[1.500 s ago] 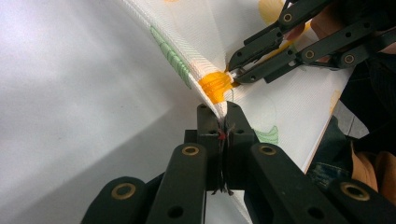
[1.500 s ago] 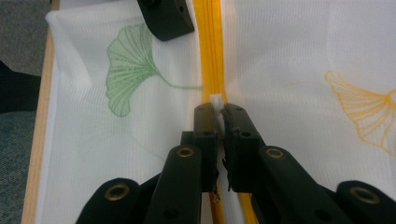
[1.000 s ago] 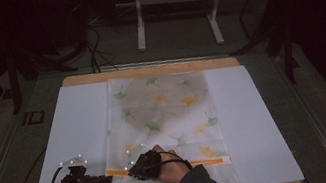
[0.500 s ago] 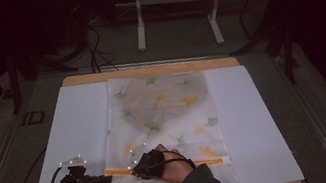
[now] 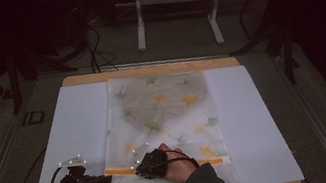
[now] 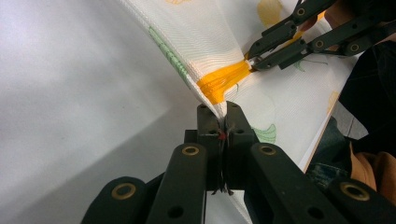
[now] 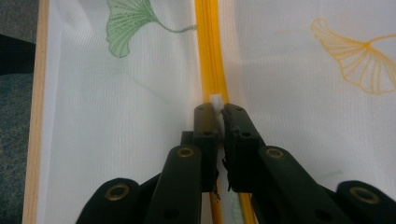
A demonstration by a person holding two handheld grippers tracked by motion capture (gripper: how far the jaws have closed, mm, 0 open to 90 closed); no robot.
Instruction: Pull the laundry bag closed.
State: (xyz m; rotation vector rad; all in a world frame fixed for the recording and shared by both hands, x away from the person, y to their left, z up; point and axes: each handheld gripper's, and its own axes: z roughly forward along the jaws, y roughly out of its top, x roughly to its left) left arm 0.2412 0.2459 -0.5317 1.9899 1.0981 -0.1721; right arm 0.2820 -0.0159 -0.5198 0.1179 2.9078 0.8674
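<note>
High view: a white mesh bag [image 5: 164, 122] printed with green and yellow leaves lies flat on a white sheet [image 5: 78, 126] that covers a wooden table [image 5: 147, 70]. An orange zipper [image 5: 119, 171] runs across the bag near the edge closest to the person. The left gripper [image 5: 99, 181] sits at the bag's near left corner, at the zipper's left end. The right gripper [image 5: 140, 169] rests on the zipper a short way to the right of it, held in the right hand [image 5: 176, 165].

Left gripper view: the jaws of the left gripper [image 6: 223, 122] are pressed together on the bag's [image 6: 210, 42] edge, pinching the fabric just beside the bunched end of the zipper [image 6: 224, 79]. The fabric is lifted off the sheet [image 6: 70, 84] at this corner and forms a fold. The right gripper [image 6: 254, 60] shows farther off, its tips closed at the zipper.

Right gripper view: the jaws of the right gripper [image 7: 218, 114] are pressed together on a small white tab, the pull [image 7: 216, 101], which stands on the zipper [image 7: 210, 56]. The zipper runs straight away from the jaws, between a green leaf print and a yellow one. The bag [image 7: 289, 116] lies flat here. The table's [image 7: 33, 116] wooden edge shows at the left.
</note>
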